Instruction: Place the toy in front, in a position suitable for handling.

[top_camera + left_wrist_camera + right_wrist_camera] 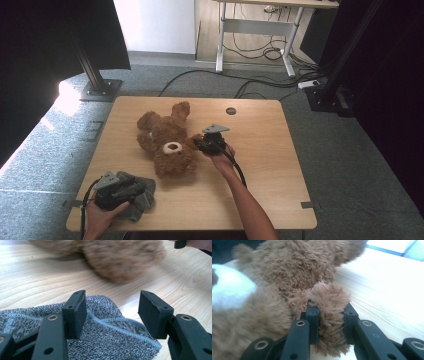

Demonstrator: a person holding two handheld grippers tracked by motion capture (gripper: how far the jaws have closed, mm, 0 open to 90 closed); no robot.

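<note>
Right tongs [329, 322] pinch teddy bear's [167, 140] ear; left tongs [112, 312] gape over grey cloth [105, 340].

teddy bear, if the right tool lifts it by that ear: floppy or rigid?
Probably floppy: the teddy bear is plush, and the fur bulges between the right tool's pads. The body would likely dangle from that ear. It looks light for its size, and unlikely to slip or roll.

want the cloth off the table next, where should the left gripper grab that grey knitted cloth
Grip the stitched hem edge of the grey knitted cloth, coming from above and the person's side. The cloth lies flat and rumpled on the wooden table, and that raised fold sits between the open left gripper.
</note>
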